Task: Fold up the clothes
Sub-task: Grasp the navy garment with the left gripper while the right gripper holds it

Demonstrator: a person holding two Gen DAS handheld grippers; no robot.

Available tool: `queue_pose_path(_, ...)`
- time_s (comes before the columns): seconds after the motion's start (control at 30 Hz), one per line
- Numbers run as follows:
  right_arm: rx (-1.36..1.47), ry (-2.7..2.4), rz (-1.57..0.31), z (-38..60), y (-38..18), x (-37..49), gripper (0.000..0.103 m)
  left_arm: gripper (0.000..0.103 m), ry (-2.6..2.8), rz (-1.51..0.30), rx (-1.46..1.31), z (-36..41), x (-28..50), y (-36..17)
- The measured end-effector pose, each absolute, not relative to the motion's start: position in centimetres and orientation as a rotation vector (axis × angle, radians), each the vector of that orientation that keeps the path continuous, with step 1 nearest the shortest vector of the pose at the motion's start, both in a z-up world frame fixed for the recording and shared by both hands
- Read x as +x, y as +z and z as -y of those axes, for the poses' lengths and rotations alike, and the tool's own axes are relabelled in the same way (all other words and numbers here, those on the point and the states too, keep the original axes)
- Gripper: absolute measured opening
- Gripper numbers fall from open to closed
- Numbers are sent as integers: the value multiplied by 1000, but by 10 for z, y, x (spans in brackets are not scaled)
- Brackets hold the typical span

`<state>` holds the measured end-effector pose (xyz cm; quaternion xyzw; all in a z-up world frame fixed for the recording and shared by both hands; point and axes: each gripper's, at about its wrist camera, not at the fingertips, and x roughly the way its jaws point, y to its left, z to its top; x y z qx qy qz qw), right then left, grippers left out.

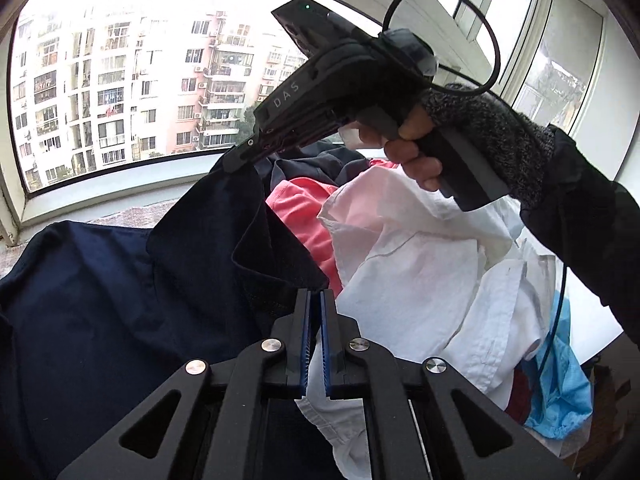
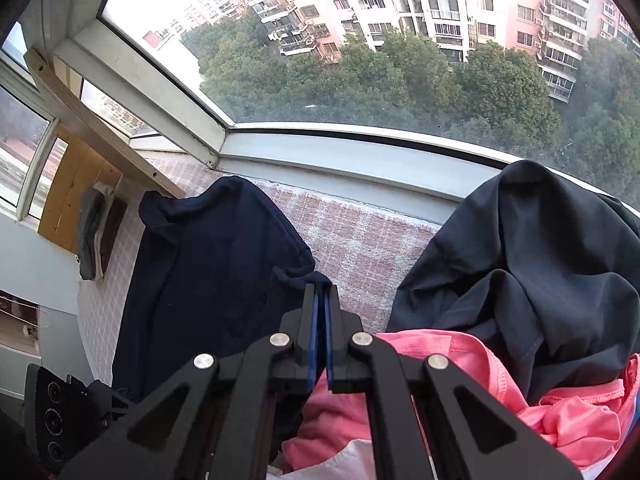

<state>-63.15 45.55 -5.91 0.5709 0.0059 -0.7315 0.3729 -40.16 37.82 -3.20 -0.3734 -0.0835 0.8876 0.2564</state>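
Navy garment (image 1: 100,300) — far end cropped

shirt (image 2: 208,264) on mat (image 2: 360,240), left of clothes pile (image 2: 520,280) | mat before window sill (image 2: 340,160) | window (image 2: 360,40) behind sill | shirt corner between right gripper (image 2: 320,300) fingers

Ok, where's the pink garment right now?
The pink garment lies in the pile on the right, under the black garment and beside the white shirt, right of the navy garment.
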Motion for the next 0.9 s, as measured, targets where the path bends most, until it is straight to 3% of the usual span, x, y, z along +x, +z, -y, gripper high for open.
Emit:
queue_pose_path(0.17, 1531, -1912, -27, -457, -70, -636, 3, 4, 2391, 317, -978, -376, -393, -33)
queue_pose_path(0.4, 1602, -1930, 113, -472, -84, -643, 3, 0, 2321, 279, -963, -404, -380, -46)
queue_pose_path(0.57, 1580, -1931, 54, -466, -72, -636, 3, 1, 2406, 210, -927, -395, -370, -37)
queue_pose_path(0.63, 1581, -1932, 55, -467, -72, -634, 3, 24, 2457, 183, -980, -384, -376, -42)
queue_pose_path(0.67, 1582, -1931, 56, -467, -73, -633, 3, 28, 2468, 170, -993, -380, -378, -43)
queue_pose_path(0.77, 1587, -1930, 63, -468, -74, -632, 3, 32, 2468, 97, -1025, -381, -387, -46)
queue_pose_path(0.83, 1585, -1928, 63, -468, -73, -631, 3, 42, 2465, 33, -1045, -392, -396, -47)
queue_pose_path(0.9, 1580, -1926, 60, -468, -70, -630, 3, 42, 2476, 19, -1098, -398, -407, -53)
